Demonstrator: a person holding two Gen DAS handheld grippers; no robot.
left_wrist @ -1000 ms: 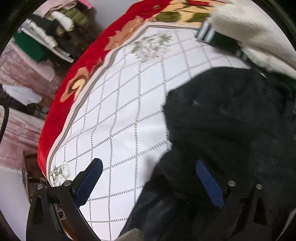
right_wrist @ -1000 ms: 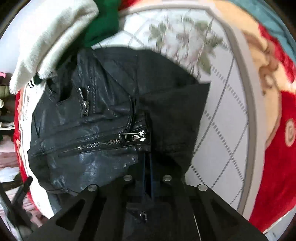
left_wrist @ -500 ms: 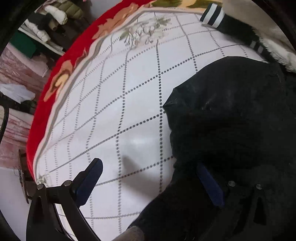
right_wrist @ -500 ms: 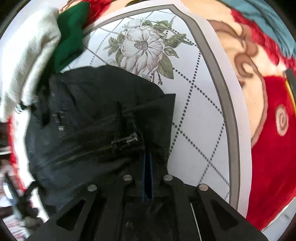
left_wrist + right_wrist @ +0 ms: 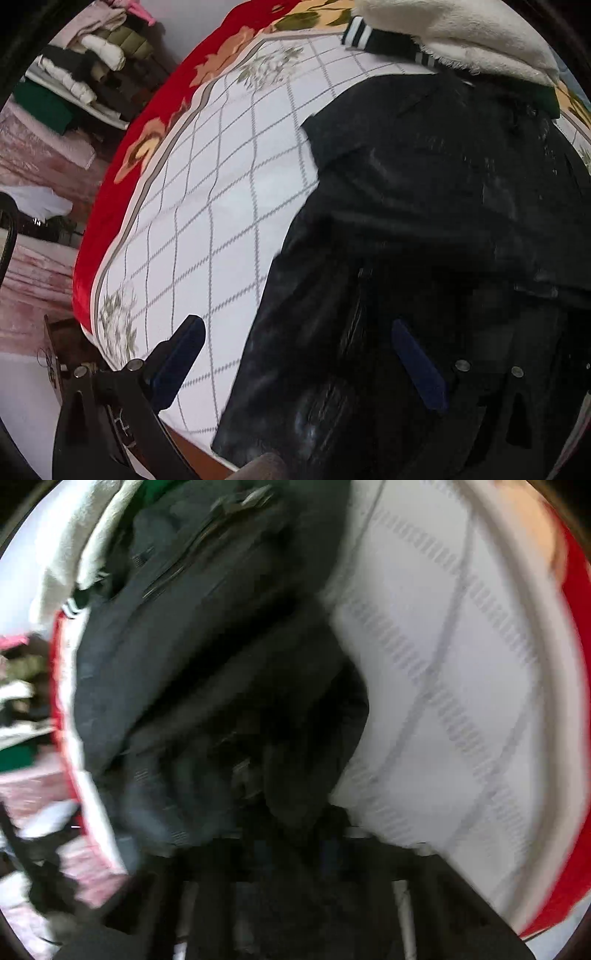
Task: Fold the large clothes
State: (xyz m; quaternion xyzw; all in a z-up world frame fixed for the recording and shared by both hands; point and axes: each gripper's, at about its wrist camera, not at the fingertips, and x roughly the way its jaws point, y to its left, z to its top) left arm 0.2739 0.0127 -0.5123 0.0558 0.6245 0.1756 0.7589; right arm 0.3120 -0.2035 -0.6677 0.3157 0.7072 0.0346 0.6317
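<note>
Black jacket lying on the bedspread, my two grippers over its near edge.

My left gripper (image 5: 295, 354) is spread wide, one finger over the checked bedspread (image 5: 207, 206), the other over the black jacket (image 5: 424, 206), grasping nothing. My right gripper (image 5: 295, 849) has just been narrowing its jaws; blur hides whether jacket cloth is pinched. A cream garment (image 5: 461, 33) lies beyond.

Both wrist views steep, close, sharing black jacket (image 5: 424, 206) on bedspread (image 5: 229, 206)
</note>
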